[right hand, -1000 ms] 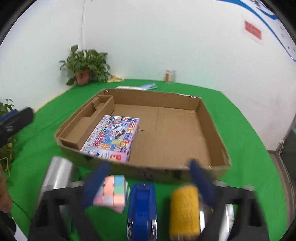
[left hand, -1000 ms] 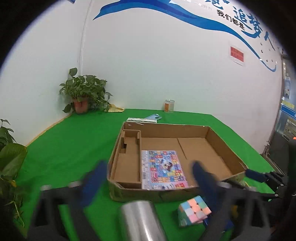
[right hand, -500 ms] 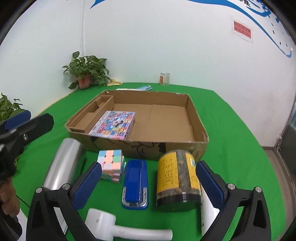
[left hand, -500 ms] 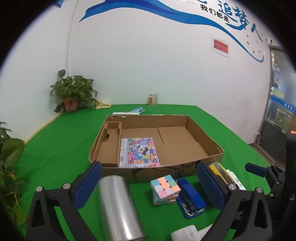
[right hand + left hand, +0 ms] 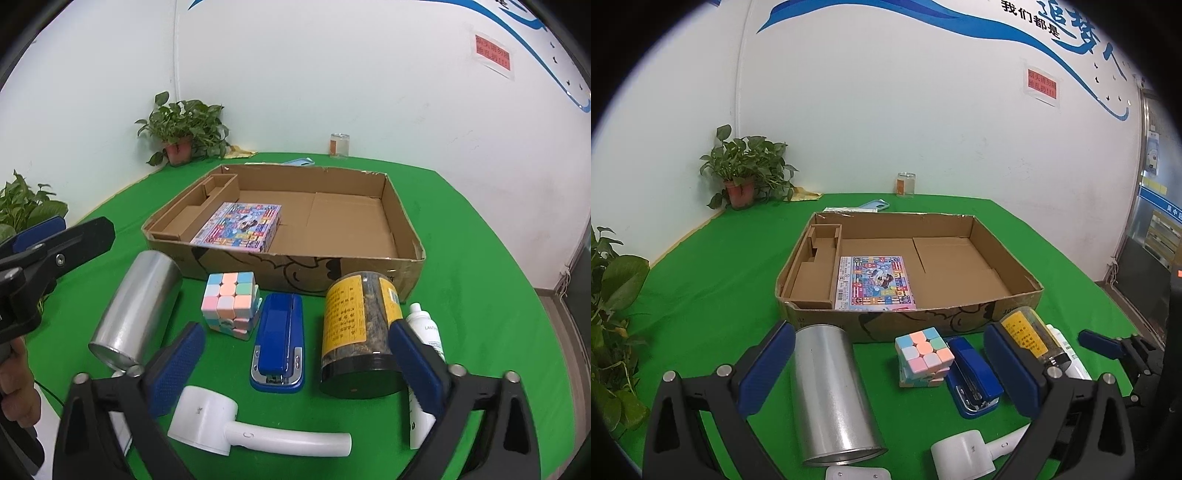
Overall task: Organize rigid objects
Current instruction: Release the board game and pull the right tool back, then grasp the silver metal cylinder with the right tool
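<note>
A cardboard box (image 5: 997,306) (image 5: 406,229) holds a colourful puzzle box (image 5: 873,282) (image 5: 240,227). In front of it on the green table lie a silver can (image 5: 831,391) (image 5: 136,314), a pastel cube (image 5: 923,354) (image 5: 231,302), a blue stapler (image 5: 973,376) (image 5: 280,339), a yellow-labelled jar (image 5: 1030,336) (image 5: 358,332), a white bottle (image 5: 424,332) and a white handled device (image 5: 236,424). My left gripper (image 5: 890,365) hangs open over the can, cube and stapler, gripping nothing. My right gripper (image 5: 295,365) is open, its jaws closing, with the stapler and jar on the table between them, untouched.
Potted plants (image 5: 746,181) (image 5: 184,129) stand at the back left and another (image 5: 613,314) at the left edge. A glass jar (image 5: 905,184) and a phone (image 5: 873,205) lie behind the box. The table drops off at the right. A hand (image 5: 14,391) holds the left gripper.
Both grippers have drawn back from the box and their jaws have swung wide apart. The row of loose objects in front of the box has come fully into view.
</note>
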Motion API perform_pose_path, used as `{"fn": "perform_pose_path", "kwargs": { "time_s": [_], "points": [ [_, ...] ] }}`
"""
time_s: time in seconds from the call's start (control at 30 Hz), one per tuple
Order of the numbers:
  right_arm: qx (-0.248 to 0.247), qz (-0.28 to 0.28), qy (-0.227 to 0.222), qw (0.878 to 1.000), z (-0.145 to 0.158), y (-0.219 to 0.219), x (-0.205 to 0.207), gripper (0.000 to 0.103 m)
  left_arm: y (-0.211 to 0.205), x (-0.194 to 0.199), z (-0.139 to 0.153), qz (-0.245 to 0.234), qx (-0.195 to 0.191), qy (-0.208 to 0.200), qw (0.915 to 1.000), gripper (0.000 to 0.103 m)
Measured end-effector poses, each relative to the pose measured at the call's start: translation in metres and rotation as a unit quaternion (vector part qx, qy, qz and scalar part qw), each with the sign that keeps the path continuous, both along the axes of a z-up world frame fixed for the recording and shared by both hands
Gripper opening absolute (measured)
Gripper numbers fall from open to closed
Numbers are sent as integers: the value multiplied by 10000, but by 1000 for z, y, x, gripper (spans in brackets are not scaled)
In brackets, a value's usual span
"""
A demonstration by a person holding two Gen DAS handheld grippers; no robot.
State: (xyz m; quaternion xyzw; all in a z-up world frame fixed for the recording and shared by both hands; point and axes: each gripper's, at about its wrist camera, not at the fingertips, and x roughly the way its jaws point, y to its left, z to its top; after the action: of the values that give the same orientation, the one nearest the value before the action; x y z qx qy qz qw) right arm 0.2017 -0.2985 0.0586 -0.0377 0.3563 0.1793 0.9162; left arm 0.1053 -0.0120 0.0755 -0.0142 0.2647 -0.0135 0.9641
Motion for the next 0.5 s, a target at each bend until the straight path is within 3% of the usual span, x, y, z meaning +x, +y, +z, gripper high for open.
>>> {"fn": "perform_pose_path", "kwargs": {
  "time_s": [0.03, 0.07, 0.1, 0.13, 0.17, 0.2, 0.23, 0.3, 0.33, 0.37, 0.43, 0.5],
  "points": [
    [-4, 16, 21, 10000, -1, 0, 0, 72, 0, -2, 0, 5, -4, -67, 10000, 97],
    [5, 32, 48, 10000, -2, 1, 0, 61, 0, -4, 0, -22, -12, -134, 9999, 63],
    [34, 33, 70, 10000, -2, 1, -1, 62, 0, -4, -1, -137, -44, -125, 9998, 36],
    [116, 81, 101, 9998, -3, 2, -1, 62, 0, -2, -2, -306, -98, 43, 9995, 3],
    [166, 137, 118, 9997, -3, 2, -1, 69, 1, 0, -3, -321, -146, 143, 9993, 4],
    [243, 285, 159, 9992, -3, 5, -1, 88, 3, -1, -2, -264, -203, 100, 9994, 4],
    [271, 343, 151, 9989, -3, 6, -2, 98, 7, -2, -1, -197, -310, 2, 9993, 6],
    [278, 306, -53, 9991, -2, 8, -8, 103, 14, -3, 0, -158, -470, -43, 9988, 42],
    [255, 333, -149, 9990, -1, 10, -11, 103, 18, -3, 1, -125, -534, -23, 9985, 93],
    [244, 407, -155, 9988, -2, 12, -11, 103, 22, -5, 1, -4, -539, -83, 9985, 102],
    [307, 488, -85, 9983, -4, 14, -11, 103, 28, -7, -1, 79, -511, -189, 9985, 102],
    [491, 606, 73, 9969, -9, 15, -11, 103, 33, 0, -8, -104, -386, 156, 9991, 102]
  ]
}}
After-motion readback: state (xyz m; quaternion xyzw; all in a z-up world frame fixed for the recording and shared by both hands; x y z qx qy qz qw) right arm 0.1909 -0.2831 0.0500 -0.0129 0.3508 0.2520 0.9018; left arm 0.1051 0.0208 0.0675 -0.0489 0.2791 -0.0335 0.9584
